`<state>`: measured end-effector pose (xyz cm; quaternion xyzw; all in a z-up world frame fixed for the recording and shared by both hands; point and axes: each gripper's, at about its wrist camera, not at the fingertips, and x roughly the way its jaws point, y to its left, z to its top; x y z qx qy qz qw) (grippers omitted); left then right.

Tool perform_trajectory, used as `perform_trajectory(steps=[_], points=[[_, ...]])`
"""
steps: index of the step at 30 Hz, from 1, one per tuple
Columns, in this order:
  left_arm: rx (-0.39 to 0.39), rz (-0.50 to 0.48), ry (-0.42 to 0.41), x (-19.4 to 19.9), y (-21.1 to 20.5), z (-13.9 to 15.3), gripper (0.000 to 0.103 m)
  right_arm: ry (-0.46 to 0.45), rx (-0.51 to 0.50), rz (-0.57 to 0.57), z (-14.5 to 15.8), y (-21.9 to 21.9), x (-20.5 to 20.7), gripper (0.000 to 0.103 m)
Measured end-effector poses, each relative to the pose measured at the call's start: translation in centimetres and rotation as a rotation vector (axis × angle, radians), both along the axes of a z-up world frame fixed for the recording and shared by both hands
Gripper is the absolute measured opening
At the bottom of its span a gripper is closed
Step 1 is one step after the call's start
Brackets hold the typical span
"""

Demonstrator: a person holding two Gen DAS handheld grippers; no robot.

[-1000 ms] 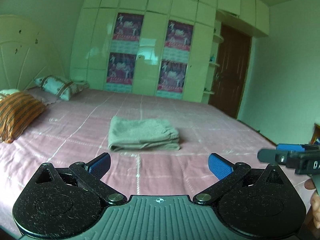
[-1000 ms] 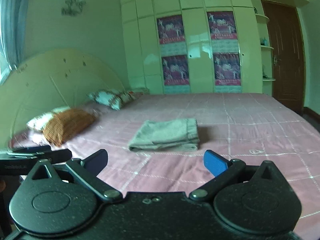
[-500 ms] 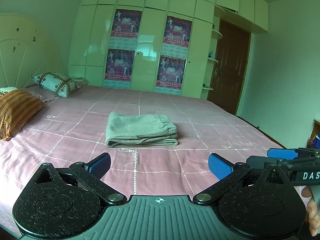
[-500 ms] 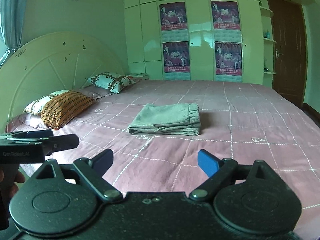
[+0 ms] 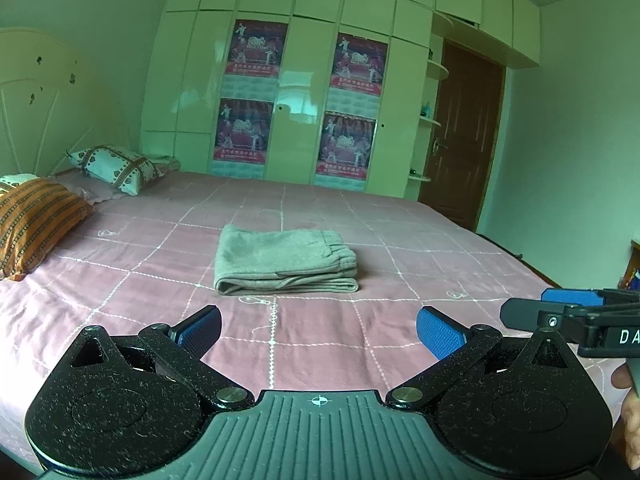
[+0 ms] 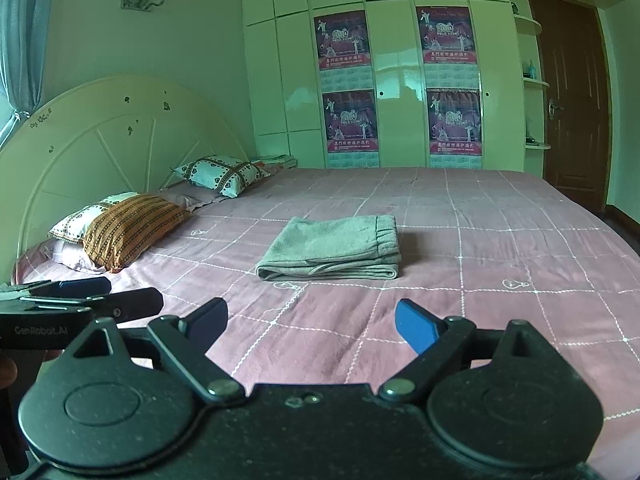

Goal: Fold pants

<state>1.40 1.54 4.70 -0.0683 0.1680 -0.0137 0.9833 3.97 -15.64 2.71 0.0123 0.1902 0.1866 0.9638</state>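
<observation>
The grey pants (image 5: 284, 260) lie folded into a neat rectangle in the middle of the pink bed (image 5: 420, 320); they also show in the right wrist view (image 6: 334, 254). My left gripper (image 5: 318, 330) is open and empty, held back from the pants above the near part of the bed. My right gripper (image 6: 312, 324) is open and empty, also well short of the pants. Each gripper shows at the edge of the other's view: the right one (image 5: 560, 312) and the left one (image 6: 80, 296).
Pillows (image 6: 132, 228) lie at the headboard (image 6: 100, 128) on the left. A white wardrobe with posters (image 5: 304, 100) stands behind the bed, and a brown door (image 5: 460, 136) is to its right.
Both grippers have pulled back and tilted up a little, so the folded pants sit higher and farther off in both views. The pants have not moved.
</observation>
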Motion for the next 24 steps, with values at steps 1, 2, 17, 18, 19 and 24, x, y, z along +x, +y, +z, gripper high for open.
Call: perform_trajectory(steps=[1, 2, 17, 18, 19, 24], points=[[-0.002, 0.001, -0.001, -0.03, 0.01, -0.02, 0.103, -0.002, 0.0, 0.001, 0.08, 0.07, -0.01, 0.085], [-0.004, 0.004, -0.001, -0.02, 0.03, -0.02, 0.103, -0.002, 0.0, 0.002, 0.15, 0.12, -0.03, 0.085], [0.001, -0.008, -0.017, -0.16, -0.01, 0.12, 0.103, -0.021, 0.003, 0.002, 0.51, 0.11, -0.53, 0.085], [0.001, -0.008, -0.018, -0.18, -0.04, 0.16, 0.103, -0.022, 0.002, -0.002, 0.58, 0.1, -0.53, 0.085], [0.001, -0.011, -0.019, -0.2, -0.08, 0.18, 0.103, -0.022, 0.001, -0.002, 0.6, 0.06, -0.49, 0.085], [0.008, -0.012, -0.02, -0.17, -0.12, 0.18, 0.103, -0.024, 0.003, -0.006, 0.52, 0.07, -0.48, 0.085]])
